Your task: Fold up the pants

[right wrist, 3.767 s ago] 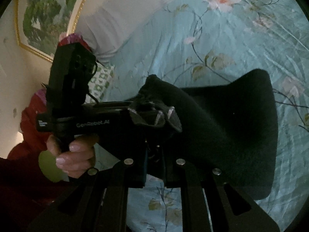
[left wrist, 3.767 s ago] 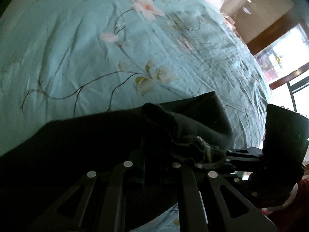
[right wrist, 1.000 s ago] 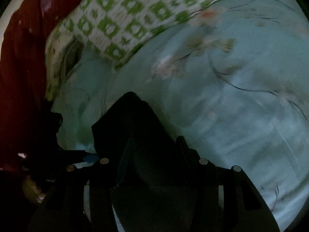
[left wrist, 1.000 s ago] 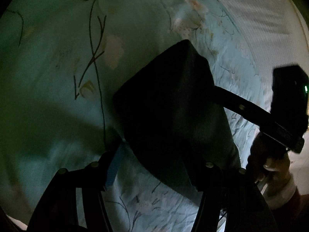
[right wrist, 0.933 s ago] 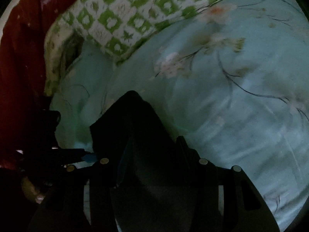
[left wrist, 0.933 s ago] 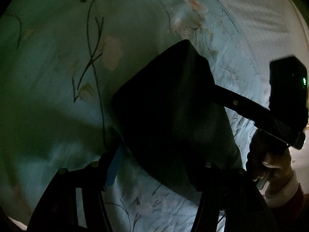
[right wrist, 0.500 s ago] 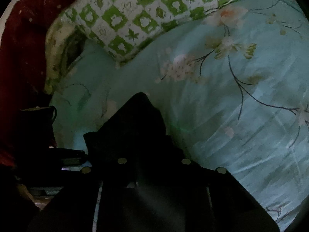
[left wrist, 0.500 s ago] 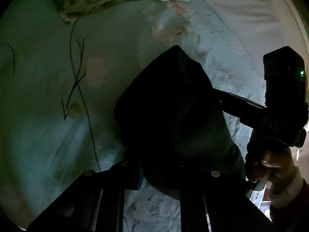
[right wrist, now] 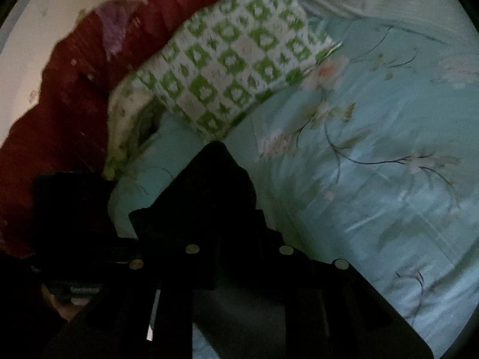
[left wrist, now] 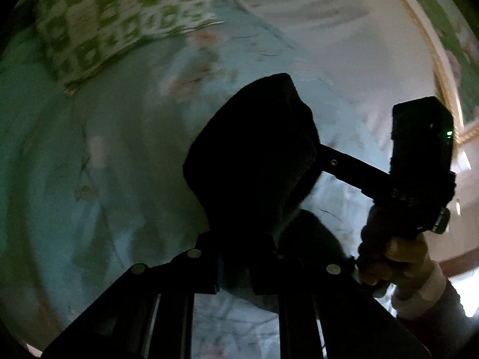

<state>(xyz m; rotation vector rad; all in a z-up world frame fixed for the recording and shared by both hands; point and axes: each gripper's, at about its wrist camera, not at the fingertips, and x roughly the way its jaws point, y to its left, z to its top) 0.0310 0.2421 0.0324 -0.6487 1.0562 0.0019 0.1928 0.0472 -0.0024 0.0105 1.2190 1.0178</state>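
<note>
Pants (left wrist: 254,155), dark and bunched into a folded bundle, fill the middle of the left wrist view, raised above the pale blue flowered bed cover (left wrist: 89,164). The left gripper (left wrist: 236,257) has just closed its jaws and pinches the bundle's near edge. From the right, the other gripper's dark finger runs into the cloth, its handle held in a hand (left wrist: 398,257) with a white cuff. A green-and-white checked pillow (left wrist: 113,21) lies at the upper left.

In the right wrist view, the right gripper (right wrist: 239,239) has also just narrowed its jaws and clamps the same black pants (right wrist: 209,191). The checked pillow (right wrist: 233,62) lies beyond on the bed cover (right wrist: 374,149), beside red cloth (right wrist: 66,98).
</note>
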